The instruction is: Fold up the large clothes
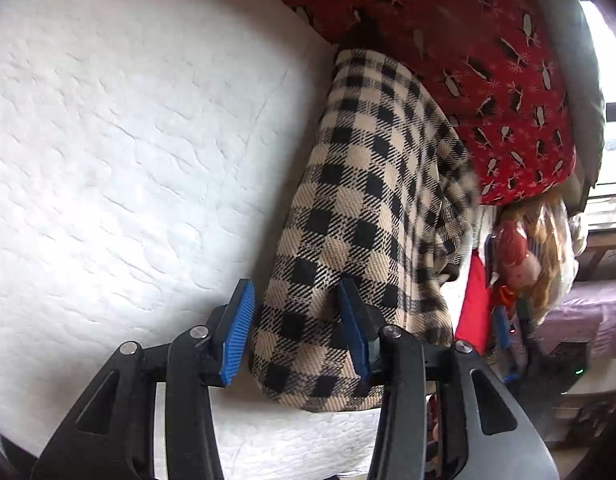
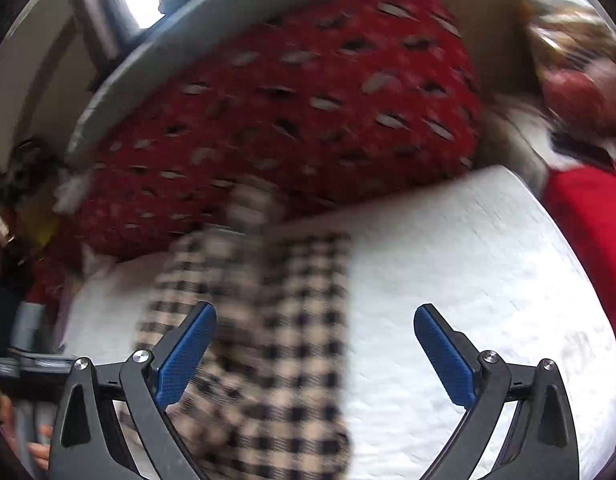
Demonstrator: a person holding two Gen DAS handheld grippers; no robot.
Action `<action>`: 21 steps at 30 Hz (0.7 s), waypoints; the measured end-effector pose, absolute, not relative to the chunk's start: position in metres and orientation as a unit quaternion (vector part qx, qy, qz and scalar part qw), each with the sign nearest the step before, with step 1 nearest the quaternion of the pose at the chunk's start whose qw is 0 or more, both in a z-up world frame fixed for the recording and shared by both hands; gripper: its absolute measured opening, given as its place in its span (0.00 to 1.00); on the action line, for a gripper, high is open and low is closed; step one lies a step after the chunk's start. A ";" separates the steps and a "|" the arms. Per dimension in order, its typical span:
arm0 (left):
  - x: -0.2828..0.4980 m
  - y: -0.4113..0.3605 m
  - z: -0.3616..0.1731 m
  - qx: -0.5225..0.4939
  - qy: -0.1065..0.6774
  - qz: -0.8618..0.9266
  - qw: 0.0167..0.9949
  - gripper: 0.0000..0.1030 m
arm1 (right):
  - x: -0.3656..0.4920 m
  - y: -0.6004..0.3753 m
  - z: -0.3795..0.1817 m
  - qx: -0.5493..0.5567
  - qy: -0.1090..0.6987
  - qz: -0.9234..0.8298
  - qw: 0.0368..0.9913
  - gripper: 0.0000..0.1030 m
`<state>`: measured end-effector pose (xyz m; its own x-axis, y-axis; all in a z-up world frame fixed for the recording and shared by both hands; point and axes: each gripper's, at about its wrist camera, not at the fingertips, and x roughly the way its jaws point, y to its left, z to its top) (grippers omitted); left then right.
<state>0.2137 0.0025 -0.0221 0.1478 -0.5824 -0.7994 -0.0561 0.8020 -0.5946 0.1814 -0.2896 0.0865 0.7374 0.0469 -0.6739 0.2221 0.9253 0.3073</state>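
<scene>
A beige and black checked garment lies folded into a long strip on the white quilted bed. My left gripper is open, its blue pads on either side of the garment's near end, one pad pressed into the cloth. In the right wrist view the same garment lies lengthwise on the bed, blurred. My right gripper is wide open above it, its left pad over the cloth and its right pad over the bare bed.
A red patterned pillow lies at the head of the bed, touching the garment's far end; it also shows in the right wrist view. A doll and red cloth sit beside the bed. A grey headboard edge is behind.
</scene>
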 end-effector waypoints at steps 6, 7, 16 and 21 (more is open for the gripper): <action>0.215 0.005 -0.022 -0.237 0.616 -0.201 0.724 0.44 | 0.248 -0.258 0.049 0.115 0.459 -0.095 0.876 0.96; 0.216 0.004 -0.024 -0.240 0.616 -0.202 0.722 0.45 | 0.258 -0.258 0.034 0.129 0.477 -0.093 0.864 0.93; 0.222 -0.019 0.001 -0.200 0.587 -0.212 0.755 0.45 | 0.258 -0.232 0.047 0.080 0.430 0.009 0.899 0.08; 0.220 -0.049 -0.005 -0.106 0.579 -0.187 0.786 0.60 | 0.239 -0.284 0.033 0.159 0.424 -0.032 0.891 0.08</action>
